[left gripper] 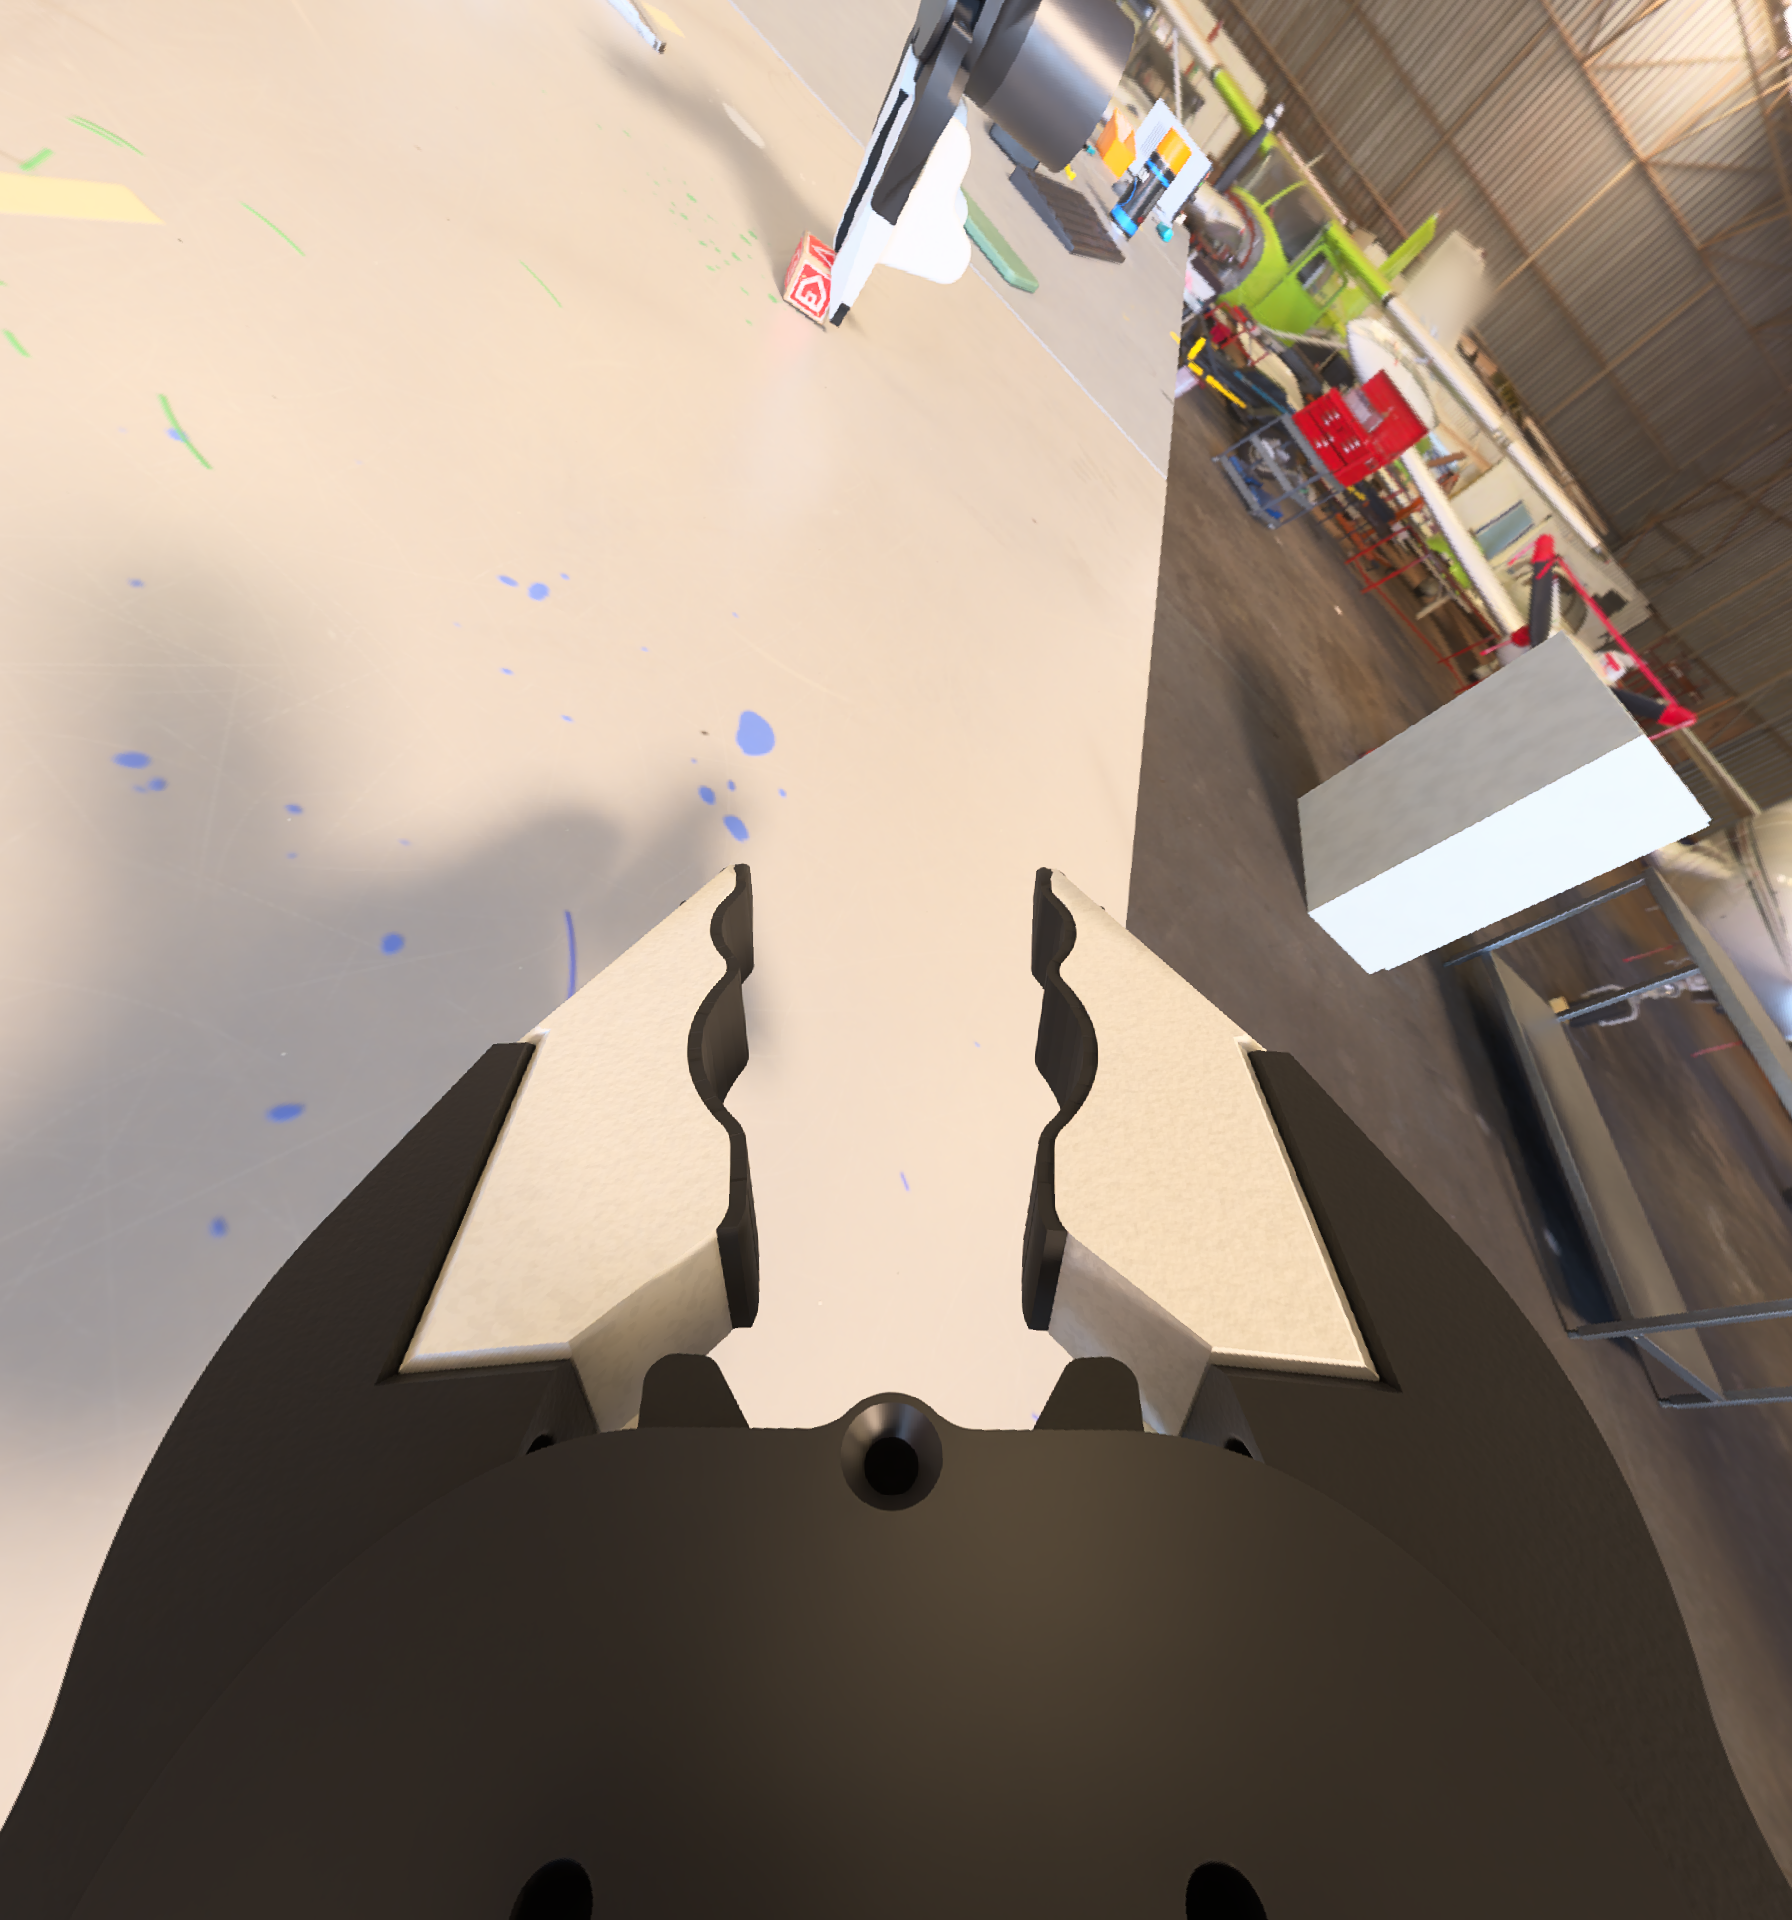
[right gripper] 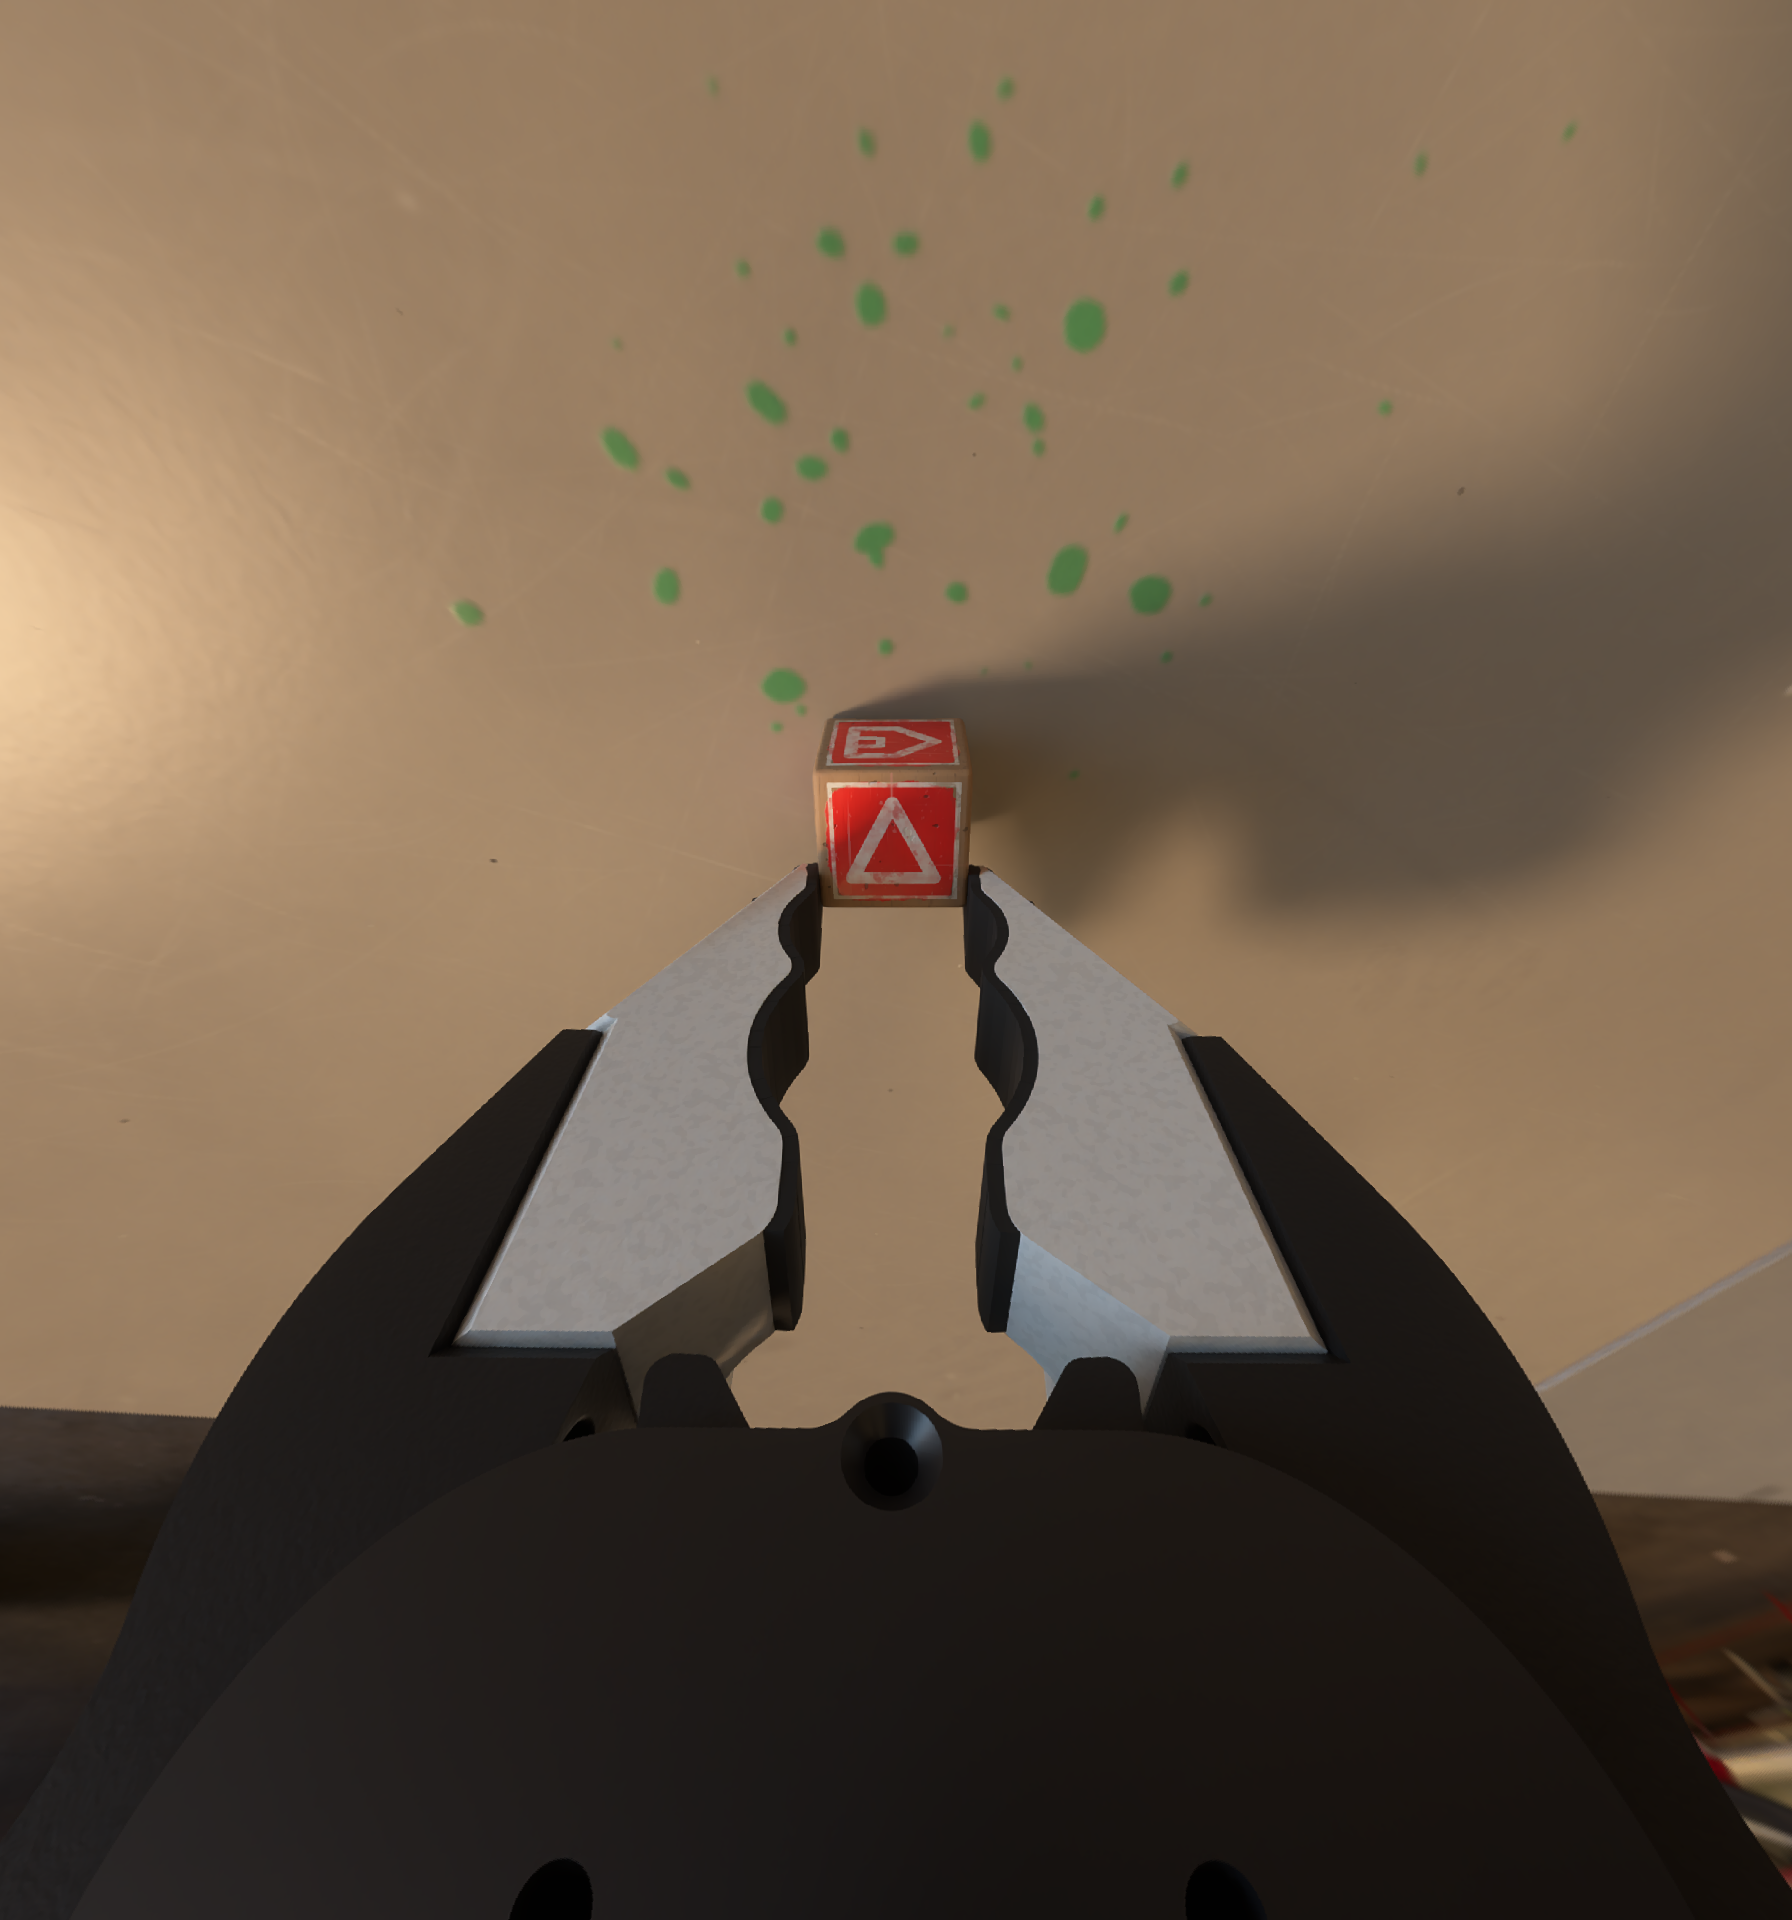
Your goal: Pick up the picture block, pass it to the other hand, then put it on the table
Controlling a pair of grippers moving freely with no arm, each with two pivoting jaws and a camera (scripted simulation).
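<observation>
The picture block (right gripper: 894,847) is a small wooden cube with red faces and white line pictures. It is at the surface of the beige table (right gripper: 352,935). My right gripper (right gripper: 892,883) is shut on it, with only the fingertips (right gripper: 807,904) pinching its near lower sides. In the left wrist view the block (left gripper: 807,283) shows far off with the right gripper (left gripper: 902,208) standing over it. My left gripper (left gripper: 892,883) is open and empty, low over the table, well short of the block.
The table's right edge (left gripper: 1152,623) runs close to the left gripper, with floor beyond. A white box (left gripper: 1474,810) stands off the table to the right. A green slab (left gripper: 1001,255) and a dark grate (left gripper: 1068,218) lie beyond the block. Green paint spots (right gripper: 871,540) mark the table.
</observation>
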